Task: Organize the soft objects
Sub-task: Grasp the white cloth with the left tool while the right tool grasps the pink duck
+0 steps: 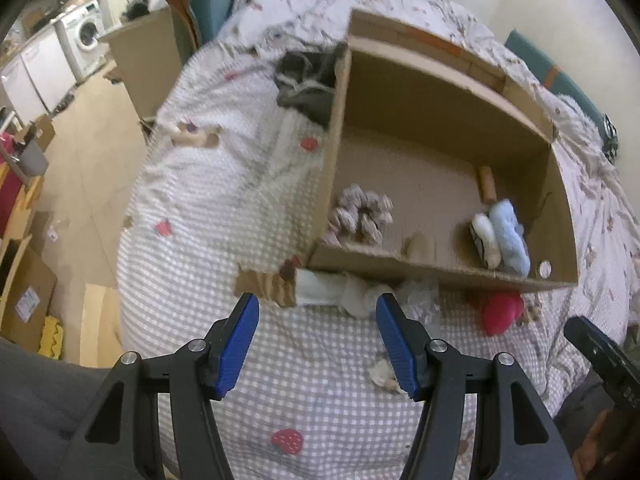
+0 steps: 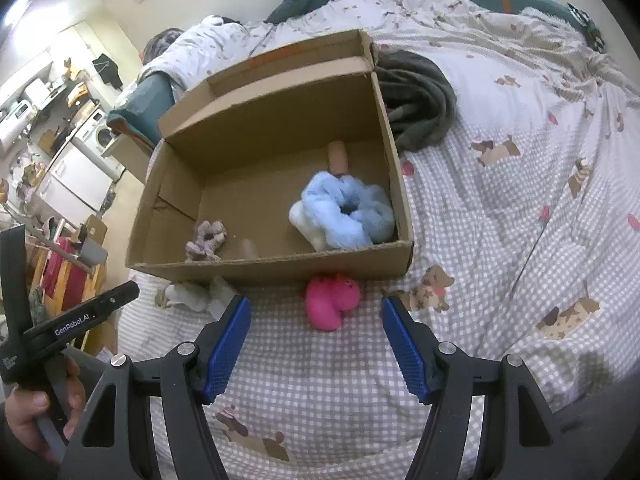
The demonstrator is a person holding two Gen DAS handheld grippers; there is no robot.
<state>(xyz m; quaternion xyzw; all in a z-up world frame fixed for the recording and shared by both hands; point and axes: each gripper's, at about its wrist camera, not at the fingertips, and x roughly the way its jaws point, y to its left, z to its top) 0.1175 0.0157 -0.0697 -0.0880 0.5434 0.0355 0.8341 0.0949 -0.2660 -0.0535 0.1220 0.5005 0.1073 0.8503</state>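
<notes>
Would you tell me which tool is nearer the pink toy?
Right. The right tool points straight at the pink toy; the left tool faces white cloths beside it.

The pale cloths just in front of the box are partly hidden by its near wall and blurred. The pink toy is smeared, so its shape cannot be told. The tan piece inside the box is too blurred to name. The dark cloth is partly covered by the box's side.
</notes>
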